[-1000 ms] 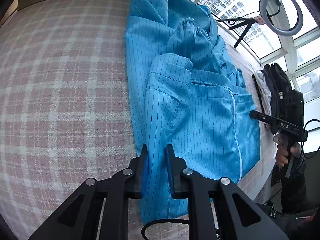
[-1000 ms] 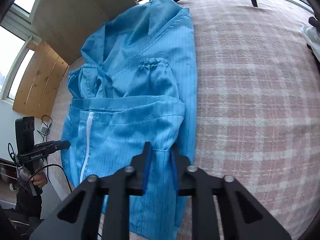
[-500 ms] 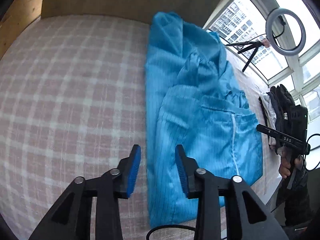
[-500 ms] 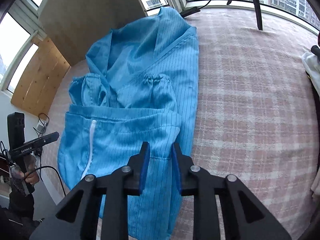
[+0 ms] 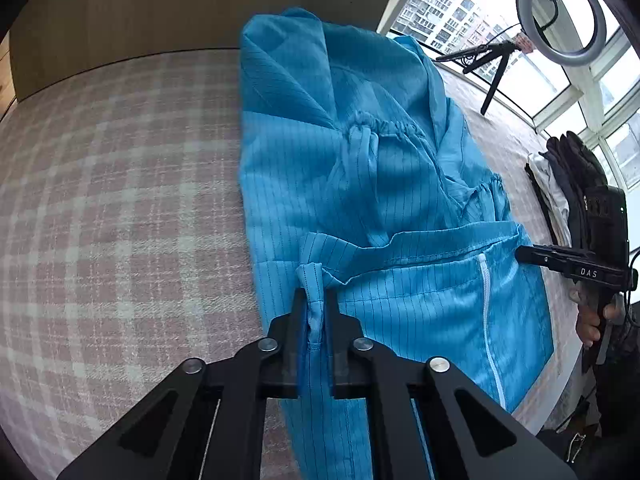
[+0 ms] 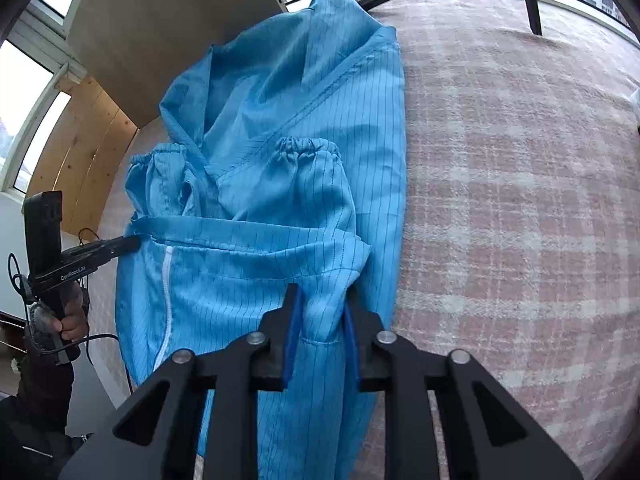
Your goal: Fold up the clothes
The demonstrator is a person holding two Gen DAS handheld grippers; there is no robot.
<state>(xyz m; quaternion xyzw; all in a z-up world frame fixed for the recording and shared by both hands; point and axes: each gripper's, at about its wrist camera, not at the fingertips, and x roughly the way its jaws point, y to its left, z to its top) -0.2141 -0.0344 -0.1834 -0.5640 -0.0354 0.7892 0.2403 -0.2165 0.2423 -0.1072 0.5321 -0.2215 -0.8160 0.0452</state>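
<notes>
A blue pinstriped garment (image 5: 360,184) with a white zip lies on the pink plaid cloth (image 5: 120,200), its lower part folded up over the elastic-cuffed sleeves. My left gripper (image 5: 315,300) is shut on a pinched fold at the left end of that folded hem. In the right wrist view the same garment (image 6: 280,184) fills the middle. My right gripper (image 6: 322,300) is at the hem's right corner, its jaws closing with bunched blue fabric pressed between the pads. Each gripper shows in the other's view, the right gripper (image 5: 520,254) and left gripper (image 6: 132,242), both at the hem's ends.
A ring light (image 5: 560,12) on a small tripod (image 5: 492,64) stands at the back right by the windows. A pile of dark and white clothes (image 5: 568,176) lies to the right of the garment. Bare plaid cloth (image 6: 520,200) spreads beside the garment; a wooden wall (image 6: 160,20) is behind.
My left gripper opened and drew back from the garment's edge, then came forward and shut on a fold of the hem. The right gripper stayed on the fabric and edged closer.
</notes>
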